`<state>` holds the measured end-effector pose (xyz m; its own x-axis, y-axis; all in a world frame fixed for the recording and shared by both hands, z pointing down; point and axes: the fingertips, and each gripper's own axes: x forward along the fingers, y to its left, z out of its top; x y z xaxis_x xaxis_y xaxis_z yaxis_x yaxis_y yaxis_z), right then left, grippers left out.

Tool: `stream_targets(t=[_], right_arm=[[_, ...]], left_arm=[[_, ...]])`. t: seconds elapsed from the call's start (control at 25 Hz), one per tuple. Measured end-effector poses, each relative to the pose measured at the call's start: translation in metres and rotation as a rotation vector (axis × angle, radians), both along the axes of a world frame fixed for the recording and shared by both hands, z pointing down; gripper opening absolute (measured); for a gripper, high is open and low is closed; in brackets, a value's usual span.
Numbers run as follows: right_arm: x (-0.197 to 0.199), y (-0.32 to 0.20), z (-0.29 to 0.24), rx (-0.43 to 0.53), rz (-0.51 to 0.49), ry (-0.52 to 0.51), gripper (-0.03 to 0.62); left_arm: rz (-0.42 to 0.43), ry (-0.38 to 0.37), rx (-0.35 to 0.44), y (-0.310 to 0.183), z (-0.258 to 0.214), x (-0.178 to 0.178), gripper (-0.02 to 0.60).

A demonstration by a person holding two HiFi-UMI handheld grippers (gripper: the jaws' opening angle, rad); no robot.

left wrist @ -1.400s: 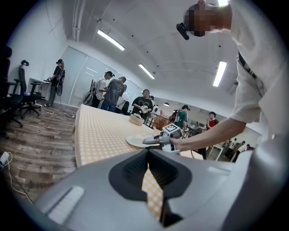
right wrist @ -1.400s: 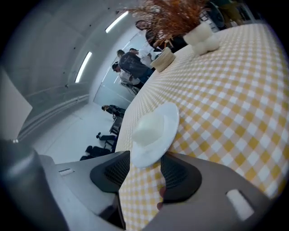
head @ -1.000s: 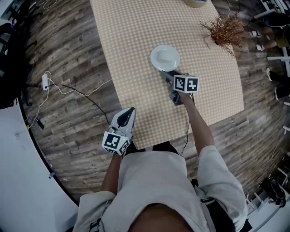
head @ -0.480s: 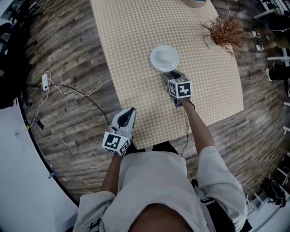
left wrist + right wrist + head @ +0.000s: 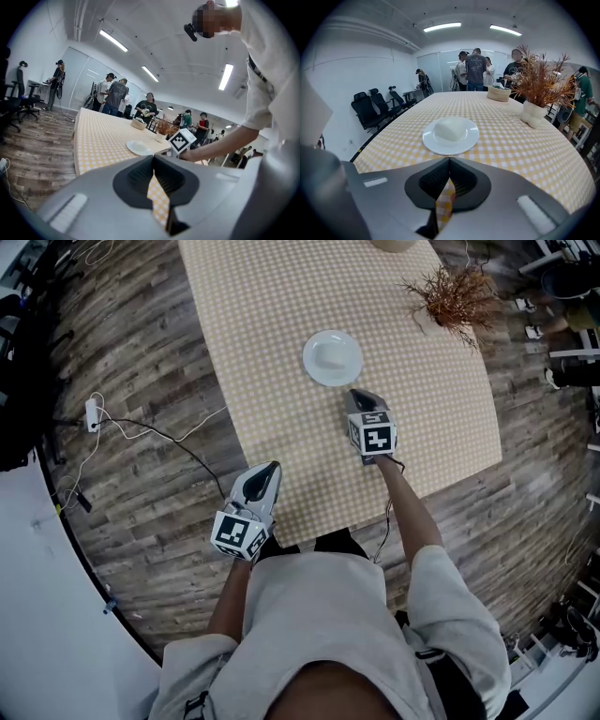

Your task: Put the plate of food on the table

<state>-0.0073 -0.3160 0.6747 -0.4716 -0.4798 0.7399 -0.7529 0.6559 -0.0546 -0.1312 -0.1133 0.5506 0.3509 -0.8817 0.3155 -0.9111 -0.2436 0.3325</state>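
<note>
A white plate (image 5: 333,358) with a pale lump of food (image 5: 450,128) rests on the yellow checked table (image 5: 281,324). The plate (image 5: 450,136) lies just beyond my right gripper (image 5: 363,396), which is drawn back from it toward the table's near side. Its jaws have just been closing and now stand shut with nothing between them. My left gripper (image 5: 266,471) hangs shut and empty at the table's near left corner. The plate (image 5: 139,148) also shows in the left gripper view, far off to the right.
A white vase of dried twigs (image 5: 448,298) stands at the table's right side and a woven basket (image 5: 499,93) at its far end. Cables and a plug strip (image 5: 94,411) lie on the wooden floor to the left. Several people (image 5: 476,69) stand beyond the table; office chairs (image 5: 370,109) stand at its left.
My right gripper has let go of the plate, pulled back from it and rolled, and its jaws have shut. The plate stays on the table. The left gripper has kept still.
</note>
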Motion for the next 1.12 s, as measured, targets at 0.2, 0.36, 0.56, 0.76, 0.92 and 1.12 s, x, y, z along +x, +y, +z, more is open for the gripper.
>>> stream_targets(t=[0.2,0.36,0.56,0.76,0.92,1.12], right_arm=[[0.011,0.012,-0.012,0.040,-0.007,-0.014,0.000],[0.020,0.032,-0.017,0.049,-0.013,-0.027,0.000],[0.039,0.068,-0.023,0.037,-0.040,-0.048,-0.002],[0.051,0.106,-0.046,0.079,-0.099,-0.097,-0.002],[0.060,0.140,-0.058,0.081,-0.161,-0.156,-0.002],[0.051,0.183,-0.071,0.110,-0.244,-0.166,-0.002]], left_arm=[[0.021,-0.009,0.008,0.001,-0.003,0.010,0.009],[0.037,-0.015,0.017,-0.001,-0.007,0.019,0.009],[0.055,-0.028,0.032,0.000,-0.016,0.045,0.011],[0.061,-0.043,0.042,0.003,-0.025,0.075,0.009],[0.048,-0.068,0.056,0.007,-0.034,0.097,0.011],[0.041,-0.085,0.070,0.020,-0.047,0.107,0.009]])
